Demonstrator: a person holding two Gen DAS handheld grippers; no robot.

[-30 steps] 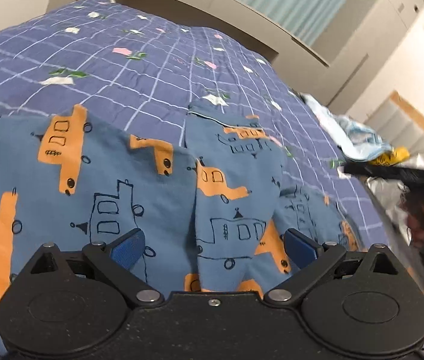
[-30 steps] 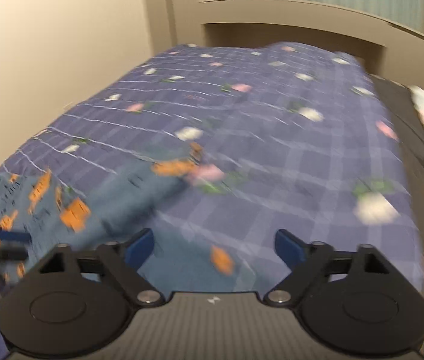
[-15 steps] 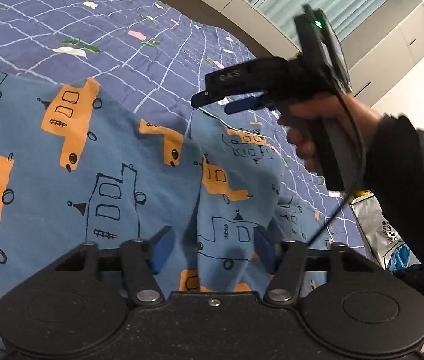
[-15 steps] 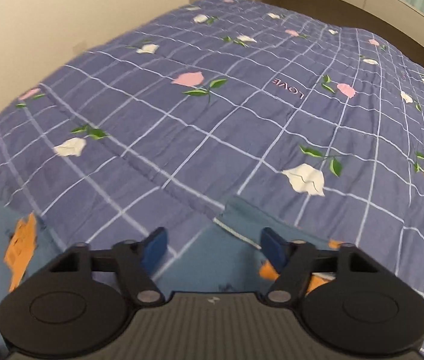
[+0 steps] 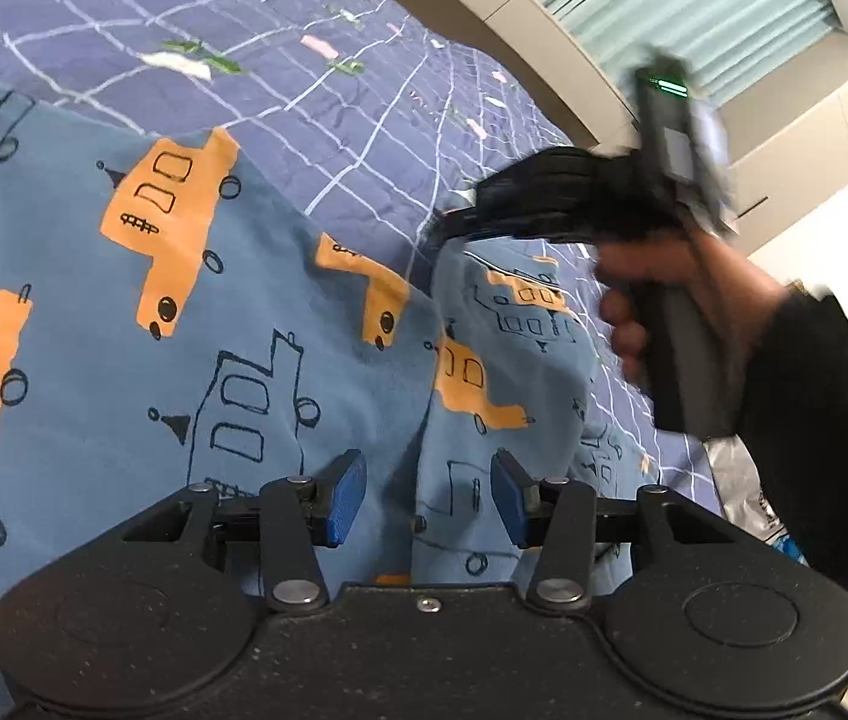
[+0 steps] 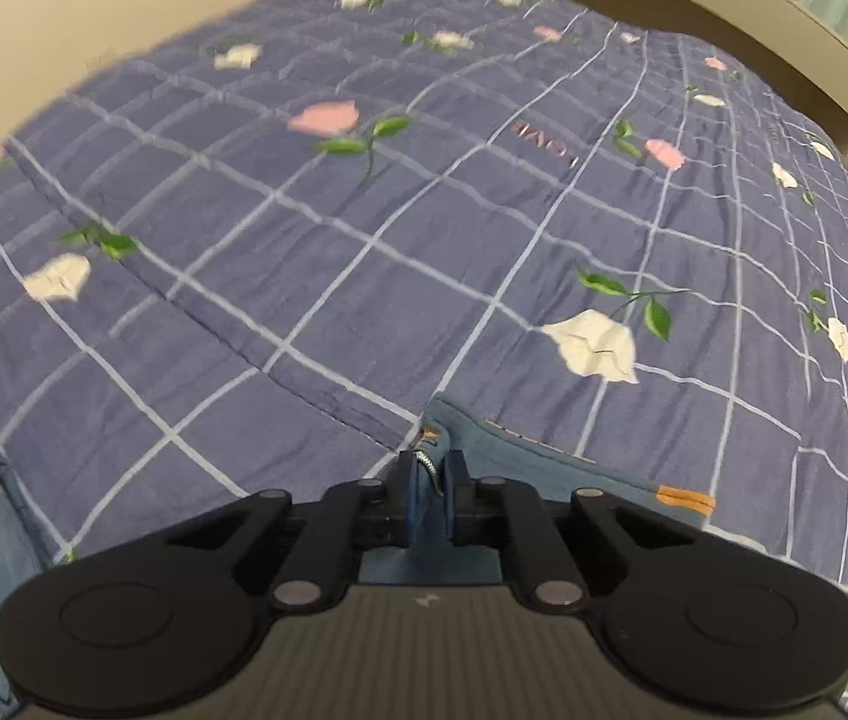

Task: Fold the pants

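Blue pants point(image 5: 123, 360) with orange car prints lie spread on the bed. My left gripper point(image 5: 427, 498) hovers low over them. Its jaws are closing, with a raised fold of the fabric between the blue pads point(image 5: 345, 498), which stand apart from it. The right gripper point(image 6: 431, 480) is shut on the hem corner of a pant leg point(image 6: 544, 468), the cloth pinched between its pads. In the left wrist view the right gripper point(image 5: 454, 225) sits at the far end of that leg, held by a hand point(image 5: 694, 276) in a dark sleeve.
A purple checked quilt point(image 6: 363, 240) with flower prints covers the bed. A beige headboard point(image 6: 724, 6) runs along the far side, and a wall point(image 6: 93, 0) stands on the left. A silver bag point(image 5: 742, 480) lies off the bed's right edge.
The right gripper swept in over the bed to the leg's end and shut on the hem. The left gripper's jaws narrowed over the fold, and it rolled and sank slightly.
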